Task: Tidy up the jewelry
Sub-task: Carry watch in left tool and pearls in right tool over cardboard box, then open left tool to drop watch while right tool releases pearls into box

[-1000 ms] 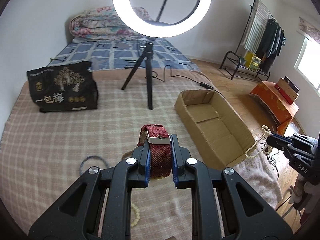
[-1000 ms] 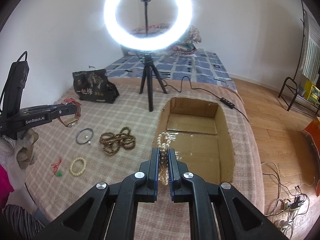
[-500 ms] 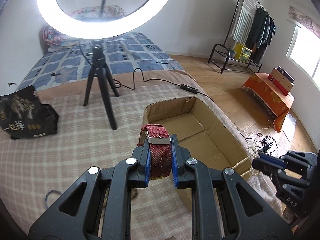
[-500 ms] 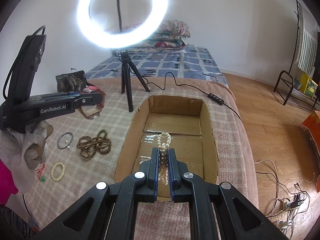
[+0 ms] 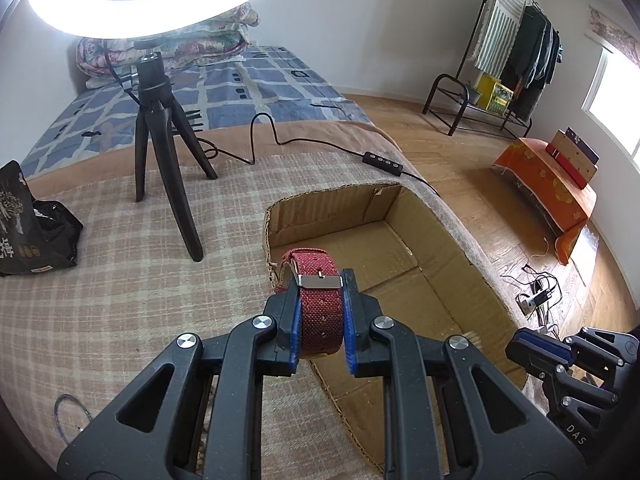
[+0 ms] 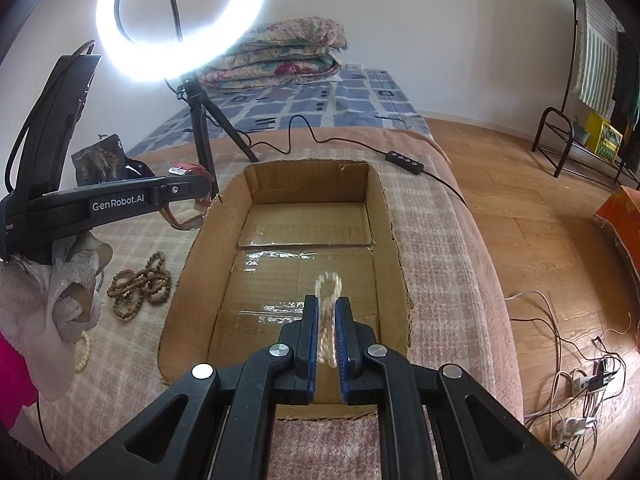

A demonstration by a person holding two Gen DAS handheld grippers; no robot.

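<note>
Red watch (image 5: 320,312) over cardboard box (image 5: 424,216), tripod (image 5: 160,128) beside

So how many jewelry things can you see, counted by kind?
Watch: 1, red watch in the left gripper
Bead strings: 3, blurred pale necklace at the right gripper, brown beads, cream bracelet
Thin dark ring: 1
Total: 5

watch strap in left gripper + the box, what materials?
Watch strap: looks like red woven fabric, matte, visible weave texture; buckle shiny silver, probably metal. Box: brown corrugated cardboard, rough torn rim, glossy clear tape on its floor.
</note>
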